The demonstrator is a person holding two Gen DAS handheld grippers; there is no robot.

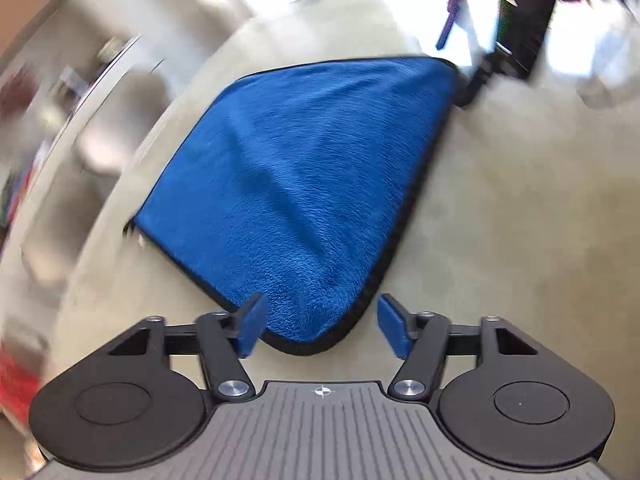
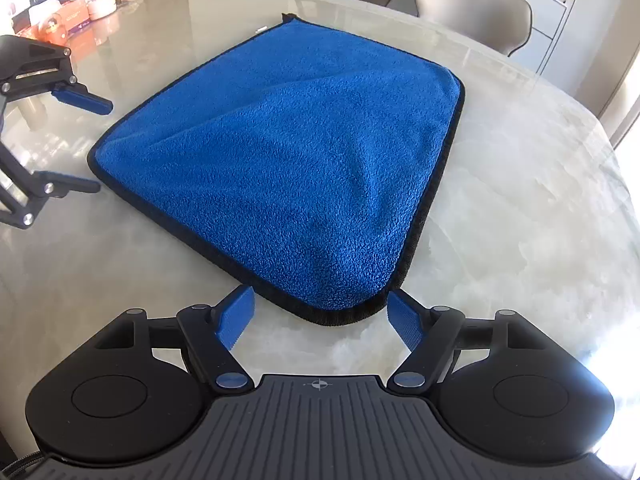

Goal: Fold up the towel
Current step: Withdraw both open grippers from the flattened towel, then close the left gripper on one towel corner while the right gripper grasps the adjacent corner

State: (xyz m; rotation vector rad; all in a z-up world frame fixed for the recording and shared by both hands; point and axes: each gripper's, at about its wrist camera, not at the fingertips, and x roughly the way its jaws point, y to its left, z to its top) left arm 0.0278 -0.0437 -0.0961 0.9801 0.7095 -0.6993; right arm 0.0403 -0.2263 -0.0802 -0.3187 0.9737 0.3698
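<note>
Pale marble tabletop (image 1: 500, 200) fills the left wrist view, and the room beyond it is smeared with motion blur. A blue towel (image 1: 304, 184) with a black stitched border lies spread on that surface straight ahead of the left gripper (image 1: 318, 326). Its fingers are spread wide apart, and the nearest rounded corner of the towel sits in the gap between the two blue pads (image 1: 252, 328); whether either pad touches the cloth cannot be told. At the far corner of the towel, up and to the right, the black frame of the right gripper (image 1: 504, 40) shows, blurred.

From the right wrist view the same glossy table (image 2: 520, 232) is sharp, with beige chairs (image 2: 476, 8) behind its far edge and orange boxes (image 2: 68, 20) far off to the left. The towel (image 2: 296, 160) lies flat with a few soft ridges running across it, directly ahead of the right gripper (image 2: 318, 320). That gripper's fingers are also spread wide, framing the towel's near corner; the right-hand pad (image 2: 404, 320) sits just beside the black hem. To the left, the left gripper (image 2: 92, 144) is seen side-on, its two fingers parted one above the other and pointing at the towel's left corner, close to it but apart from it.
</note>
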